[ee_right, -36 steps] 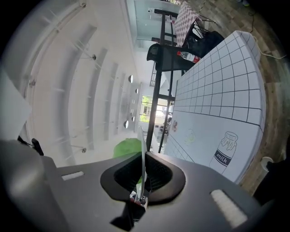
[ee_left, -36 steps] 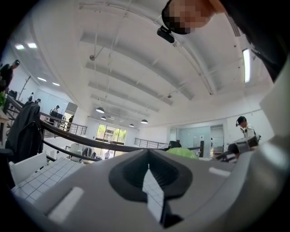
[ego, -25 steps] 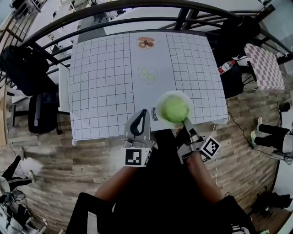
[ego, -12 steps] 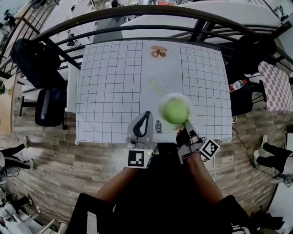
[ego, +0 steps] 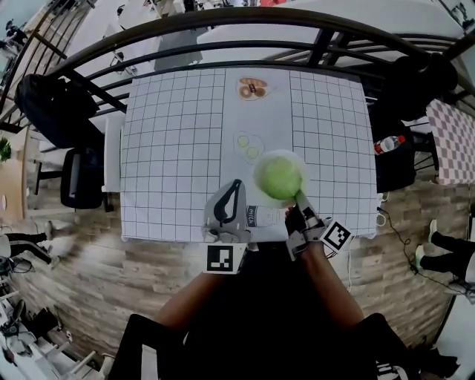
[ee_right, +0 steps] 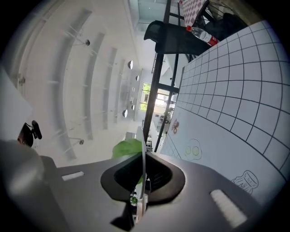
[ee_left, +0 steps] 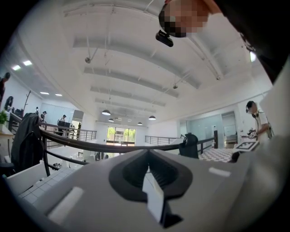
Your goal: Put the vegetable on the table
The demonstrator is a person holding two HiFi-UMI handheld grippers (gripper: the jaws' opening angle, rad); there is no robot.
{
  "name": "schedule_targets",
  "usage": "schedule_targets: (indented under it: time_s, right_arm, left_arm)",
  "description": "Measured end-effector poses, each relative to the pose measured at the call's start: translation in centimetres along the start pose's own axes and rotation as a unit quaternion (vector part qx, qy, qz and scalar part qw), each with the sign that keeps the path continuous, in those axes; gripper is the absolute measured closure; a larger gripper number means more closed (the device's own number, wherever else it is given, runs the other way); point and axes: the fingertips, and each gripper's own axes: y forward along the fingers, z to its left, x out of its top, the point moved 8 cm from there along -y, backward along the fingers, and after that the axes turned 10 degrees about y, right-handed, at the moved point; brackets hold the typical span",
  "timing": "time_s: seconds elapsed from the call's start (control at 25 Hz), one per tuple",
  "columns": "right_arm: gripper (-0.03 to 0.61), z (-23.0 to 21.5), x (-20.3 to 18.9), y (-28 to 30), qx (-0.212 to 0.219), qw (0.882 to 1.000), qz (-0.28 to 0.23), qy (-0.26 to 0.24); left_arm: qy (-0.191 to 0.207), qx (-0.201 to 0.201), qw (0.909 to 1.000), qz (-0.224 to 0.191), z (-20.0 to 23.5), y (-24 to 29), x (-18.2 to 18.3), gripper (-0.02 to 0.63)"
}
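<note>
A round green vegetable [ego: 280, 178] lies on a white plate [ego: 257, 168] held over the near middle of the grid-patterned table [ego: 171, 148]. My right gripper [ego: 298, 196] is shut on the plate's near rim. In the right gripper view the thin plate edge [ee_right: 144, 152] runs between the jaws, with a green leaf [ee_right: 126, 147] behind it. My left gripper [ego: 236, 184] hovers over the table's front edge, left of the plate, shut with nothing in it. Its view shows only ceiling beyond the left gripper [ee_left: 148, 170].
Printed food pictures [ego: 252, 88] [ego: 249, 146] mark the table's white centre strip, with a milk drawing [ego: 257, 216] at the front edge. A black railing [ego: 223, 18] curves behind the table. A dark chair [ego: 78, 178] stands left; a bottle [ego: 388, 143] stands right.
Both grippers and the plate with the vegetable have moved forward, farther over the table, closer to the printed slices. Both stay shut.
</note>
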Motion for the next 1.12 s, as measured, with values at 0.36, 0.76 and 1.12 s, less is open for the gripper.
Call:
schedule_targets:
  time_s: [0.36, 0.76, 1.12]
  right_arm:
    - [0.568, -4.2, 4.8, 3.2, 0.024, 0.999, 0.030, 0.012]
    - [0.569, -8.1, 8.4, 7.8, 0.020, 0.998, 0.066, 0.015]
    - [0.569, -11.7, 10.9, 12.2, 0.022, 0.997, 0.066, -0.035]
  left_arm:
    - [0.008, 0.024, 0.9997, -0.002, -0.3, 3.8, -0.4, 0.606]
    - [0.024, 0.030, 0.9988, 0.030, -1.2, 8.2, -1.5, 0.606]
    - [0.020, 0.049, 0.9971, 0.055, -0.8, 10.3, -2.6, 0.606]
